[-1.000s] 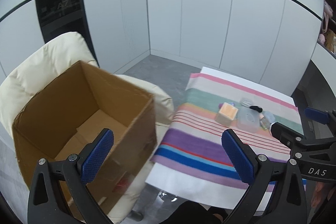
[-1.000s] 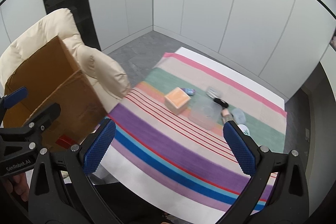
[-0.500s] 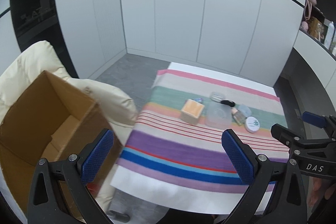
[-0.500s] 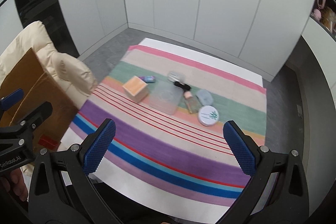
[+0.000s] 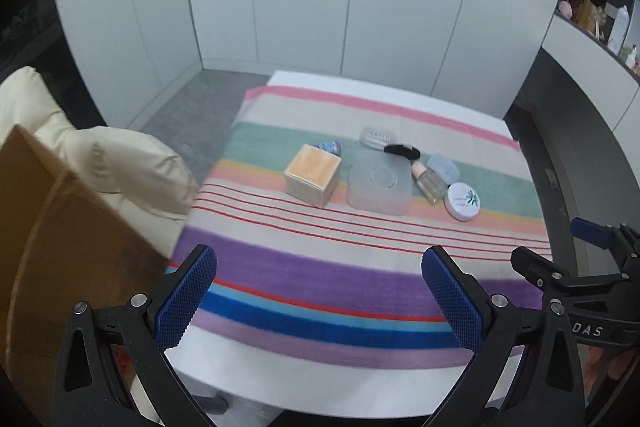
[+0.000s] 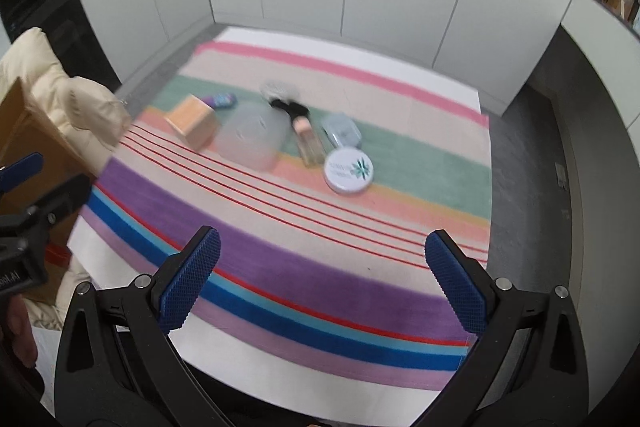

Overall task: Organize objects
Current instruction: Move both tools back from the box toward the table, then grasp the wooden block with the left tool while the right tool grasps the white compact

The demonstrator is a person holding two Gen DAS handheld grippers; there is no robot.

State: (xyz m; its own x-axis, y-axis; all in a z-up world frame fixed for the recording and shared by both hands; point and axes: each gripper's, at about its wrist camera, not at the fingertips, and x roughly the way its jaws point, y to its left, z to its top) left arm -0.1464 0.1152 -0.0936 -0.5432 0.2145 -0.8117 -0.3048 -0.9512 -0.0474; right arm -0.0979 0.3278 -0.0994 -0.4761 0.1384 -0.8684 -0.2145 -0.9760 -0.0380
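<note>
Your left gripper (image 5: 318, 291) hangs above the near edge of the striped cloth (image 5: 320, 267) with its jaws spread wide and nothing between them. Your right gripper (image 6: 320, 279) is the same: blue pads far apart, empty, over the purple and blue bands.

The objects sit together in a cluster across the green and peach stripes, well apart from both grippers. From your left: an orange-topped box (image 5: 313, 180), with a small purple item (image 5: 329, 146) just behind it; a frosted square lid (image 5: 380, 183) beside the box; a clear case (image 5: 377, 137) and a black clip (image 5: 401, 149) behind the lid; a small bottle (image 5: 429, 182) with a pink cap; a pale blue case (image 5: 443, 166); and a round white tin (image 5: 463, 201) at the right end.

A cardboard box (image 5: 48, 239) rests on a cream cushioned chair (image 5: 120, 163) off the cloth's left side.
</note>
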